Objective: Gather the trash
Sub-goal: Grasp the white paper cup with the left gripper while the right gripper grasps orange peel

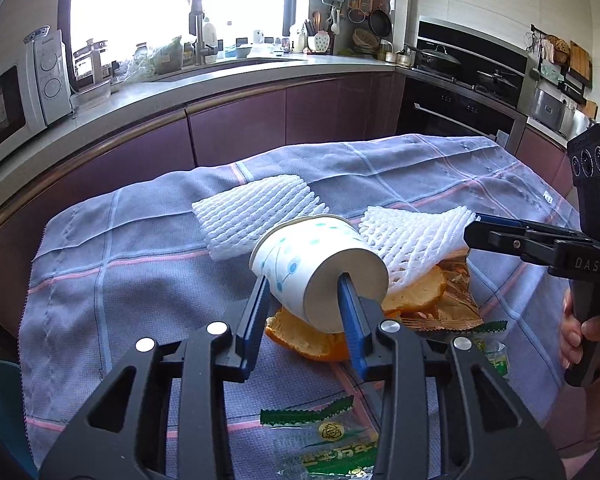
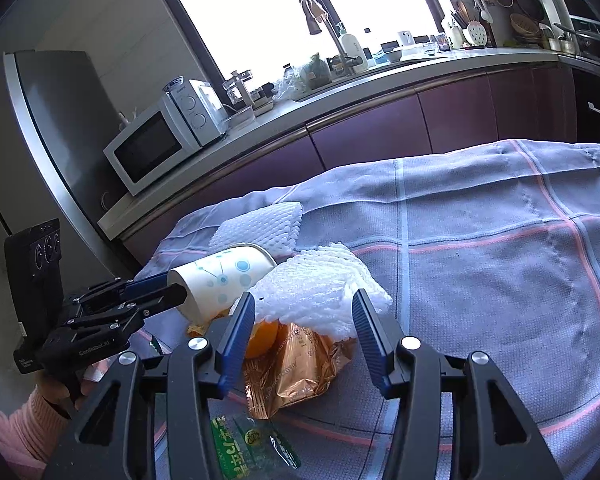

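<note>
Left tongs (image 1: 303,284) clamped on the paper cup (image 1: 300,260): one blue finger along the patterned side wall, the other pressed into the recessed base. Cup lies on its side, mouth pointing far, base toward the camera, resting over the orange peel (image 1: 311,336).

Right tongs (image 2: 303,304) stand apart, nothing pinched; their fingers bracket the near white foam net (image 2: 315,284) without pressing it, as far as the right wrist view shows. In the left wrist view the same tongs (image 1: 475,224) come in from the right with their tips at that net's edge, so contact cannot be told there.

Only the left view shows the peel's pale inner face and a second green-edged wrapper (image 1: 487,340) by the right hand (image 1: 575,332). Only the right view shows the left hand (image 2: 60,392), in a pink sleeve (image 2: 24,420), and a refrigerator (image 2: 48,120) at far left.

Both views: copper foil wrapper (image 2: 296,372) under the net, green printed wrapper (image 2: 252,444) nearest the camera, second foam net (image 2: 260,228) farther off to the left.

Table covered by a grey-violet checked cloth (image 2: 499,260) with pink and pale blue lines. Room is a kitchen: purple cabinets, microwave (image 2: 152,148), sink faucet under a bright window, stove and oven (image 1: 459,104) at far right.
</note>
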